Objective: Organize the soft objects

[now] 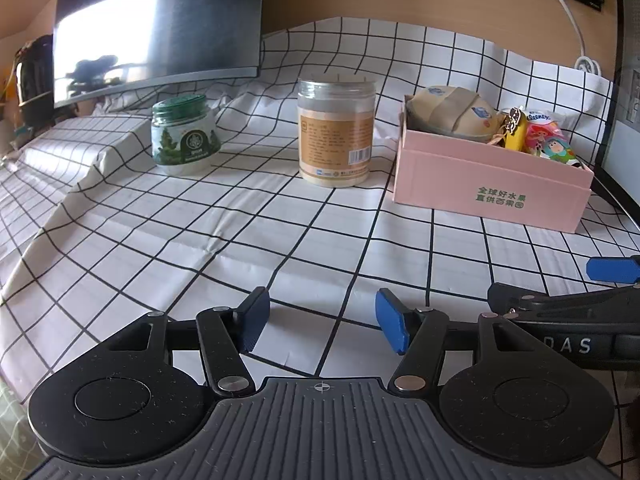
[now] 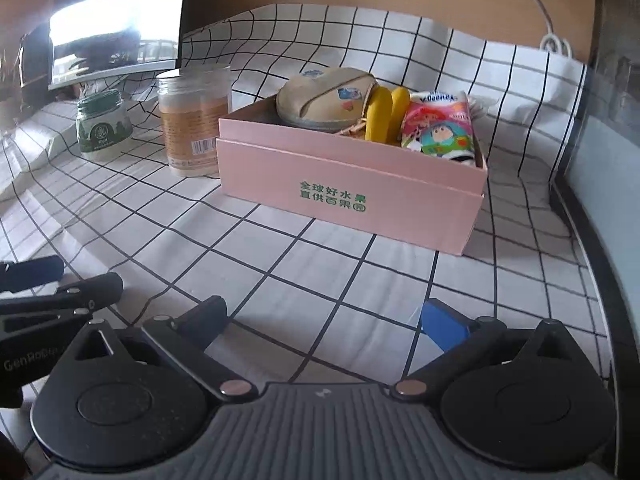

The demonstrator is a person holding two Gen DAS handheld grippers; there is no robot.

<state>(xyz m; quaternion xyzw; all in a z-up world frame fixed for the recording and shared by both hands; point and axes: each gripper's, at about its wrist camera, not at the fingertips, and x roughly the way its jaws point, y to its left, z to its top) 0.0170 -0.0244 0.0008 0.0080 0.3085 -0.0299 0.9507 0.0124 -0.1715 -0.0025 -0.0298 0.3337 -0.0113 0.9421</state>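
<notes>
- The soft things, a beige pouch [image 2: 326,98], a yellow toy [image 2: 380,114] and a tissue pack [image 2: 440,128], lie inside the pink box [image 2: 352,184].
- Left gripper [image 1: 322,322] and right gripper [image 2: 324,322] hang over bare cloth, jaws wide apart, holding nothing.
- I judge the sorting nearly done; draw back without touching the box.
- Only the left view shows both jars fully, tall jar [image 1: 336,132] apart from the box.

Left gripper [image 1: 322,322]: matte black body with two round disc housings, a ribbed grey centre plate bearing a small crosshair mark, black link arms with silver pivot screws, and blue pads on its fingertips [image 1: 392,326]. Right gripper [image 2: 336,326]: same black discs, ribbed grey plate, silver screws; one blue pad [image 2: 444,328] shows. White lettering marks each body's side.
</notes>
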